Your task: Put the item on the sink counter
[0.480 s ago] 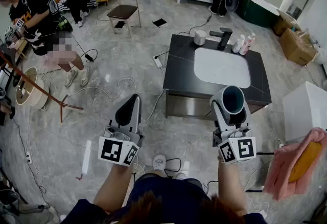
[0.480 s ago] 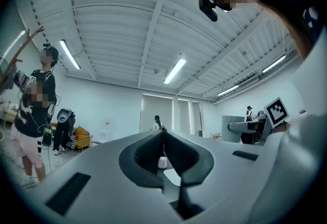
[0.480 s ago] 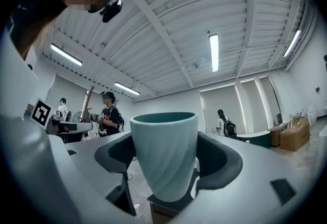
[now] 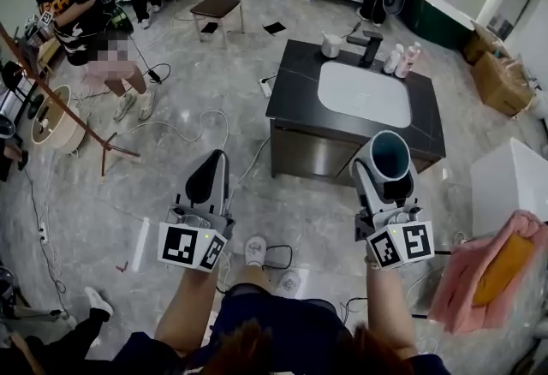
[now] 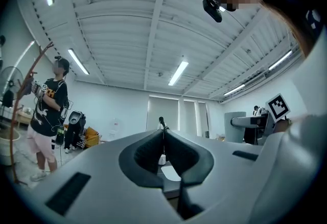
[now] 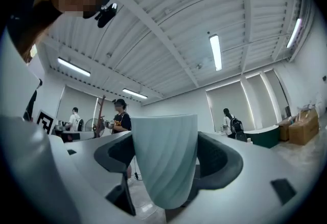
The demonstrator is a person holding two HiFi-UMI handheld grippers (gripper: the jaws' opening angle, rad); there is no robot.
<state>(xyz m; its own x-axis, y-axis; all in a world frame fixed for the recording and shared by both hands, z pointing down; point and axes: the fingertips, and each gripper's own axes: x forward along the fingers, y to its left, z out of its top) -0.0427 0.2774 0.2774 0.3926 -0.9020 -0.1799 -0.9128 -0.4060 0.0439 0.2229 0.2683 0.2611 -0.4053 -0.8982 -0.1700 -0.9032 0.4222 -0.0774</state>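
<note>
My right gripper [image 4: 384, 183] still pinches the pale ribbed cup [image 6: 166, 159]; my left gripper [image 5: 163, 138] stays pressed together, empty. The sink counter [image 4: 295, 104], at twelve o'clock, has shifted farther off.

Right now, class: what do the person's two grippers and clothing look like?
The left gripper and right gripper have pale grey bodies with black inner pads. Each carries a cube of black-and-white square markers near the hand. The person wears a dark top, forearms uncovered.
</note>
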